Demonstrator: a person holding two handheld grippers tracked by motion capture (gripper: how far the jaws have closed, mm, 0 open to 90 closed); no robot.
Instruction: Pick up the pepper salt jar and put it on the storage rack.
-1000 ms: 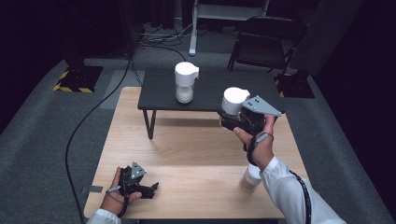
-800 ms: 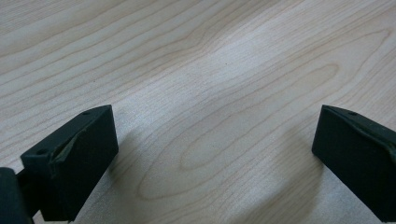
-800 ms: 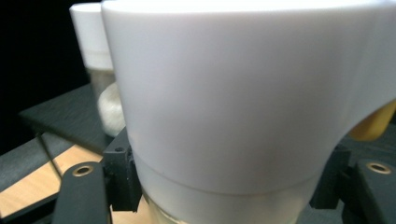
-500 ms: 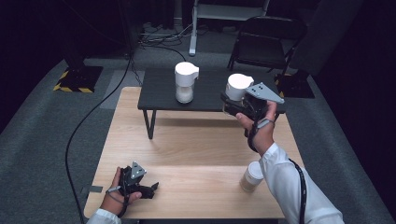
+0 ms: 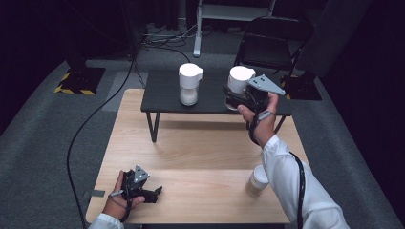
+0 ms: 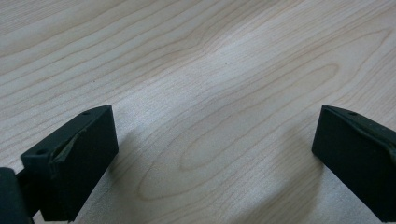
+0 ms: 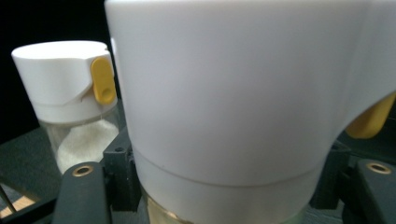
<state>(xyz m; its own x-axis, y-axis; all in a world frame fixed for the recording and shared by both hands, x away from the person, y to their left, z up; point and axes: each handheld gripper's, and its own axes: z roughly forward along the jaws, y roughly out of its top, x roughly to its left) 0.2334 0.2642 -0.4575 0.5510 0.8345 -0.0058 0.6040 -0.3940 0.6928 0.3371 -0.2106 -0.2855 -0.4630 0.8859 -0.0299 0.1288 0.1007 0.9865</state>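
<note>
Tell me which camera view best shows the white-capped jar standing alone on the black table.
The high view: the jar stands whole on the black table, left of the right gripper. The right gripper view shows it partly, behind the held jar. The left gripper view faces the wooden tabletop.

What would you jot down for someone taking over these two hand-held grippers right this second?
Right gripper: shut on a white-capped jar, held over the small black table.
Left gripper: open, holding nothing, resting low on the wooden table.
A second jar, part full of white grains, stands on the black table. A third white-capped container stands on the wooden table by the right sleeve.
Done: one jar shelved, it seems. Left: probably set the held jar beside it, then fetch the third.
</note>
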